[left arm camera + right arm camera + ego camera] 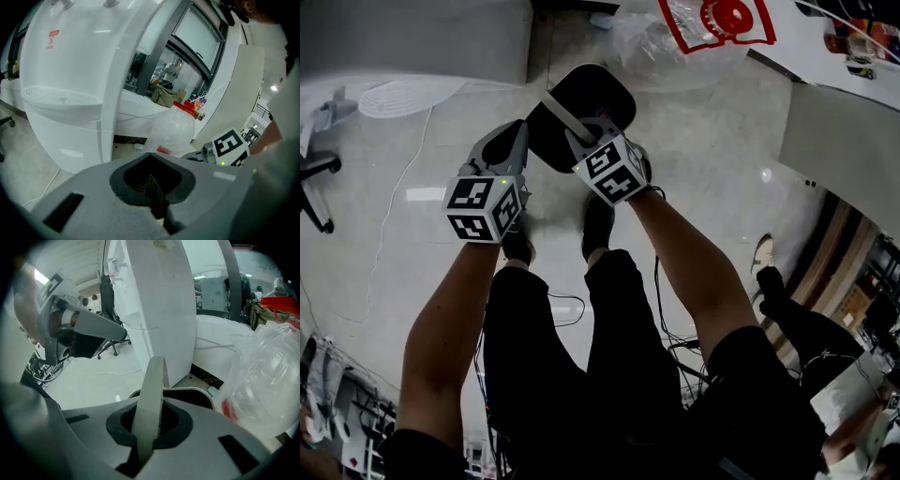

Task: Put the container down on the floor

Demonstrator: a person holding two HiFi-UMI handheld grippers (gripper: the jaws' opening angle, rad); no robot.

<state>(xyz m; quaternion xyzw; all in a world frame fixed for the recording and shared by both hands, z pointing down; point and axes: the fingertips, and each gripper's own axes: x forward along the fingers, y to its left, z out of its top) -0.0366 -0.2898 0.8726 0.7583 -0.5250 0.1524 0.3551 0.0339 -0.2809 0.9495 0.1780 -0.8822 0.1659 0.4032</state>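
A black container (592, 97) with a pale rim hangs above the floor in front of the person's feet. A pale band handle (565, 114) arches over it. My right gripper (577, 131) is shut on this handle; in the right gripper view the handle (151, 394) runs up between the jaws, with the container's dark mouth (199, 398) behind it. My left gripper (522, 133) hangs beside the container's left edge. Its jaws look shut, with nothing between them in the left gripper view (153, 188). The right gripper view shows the left gripper (79, 329) off to the left.
A white water dispenser (70, 70) stands ahead. Next to it a big clear plastic bottle (675, 42) with a red label lies on the floor. An office chair (314, 178) is at the left, a thin cable (394, 206) crosses the floor, and another person's foot (764, 251) is at the right.
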